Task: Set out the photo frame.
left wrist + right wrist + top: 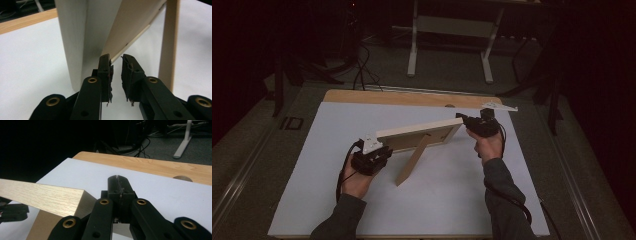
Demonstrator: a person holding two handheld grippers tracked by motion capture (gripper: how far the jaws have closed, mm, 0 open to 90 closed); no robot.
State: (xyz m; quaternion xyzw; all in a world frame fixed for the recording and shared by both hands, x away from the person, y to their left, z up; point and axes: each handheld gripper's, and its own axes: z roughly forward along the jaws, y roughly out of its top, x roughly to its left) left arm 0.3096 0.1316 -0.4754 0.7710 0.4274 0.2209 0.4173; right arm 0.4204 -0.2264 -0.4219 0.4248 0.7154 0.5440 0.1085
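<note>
Dim overall, with the room beyond falling to near black; the white worktop (362, 200) is the brightest area. Shadows are soft, the high view slightly grainy, and close jaws look a little blurred

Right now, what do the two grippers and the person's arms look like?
Both grippers, left and right, are black, with brass-coloured rivets on the linkages and worn, frayed pads. A grey three-cornered plate sits on top of each. A black cable trails from each along the forearm. The sleeves are dark grey.
</note>
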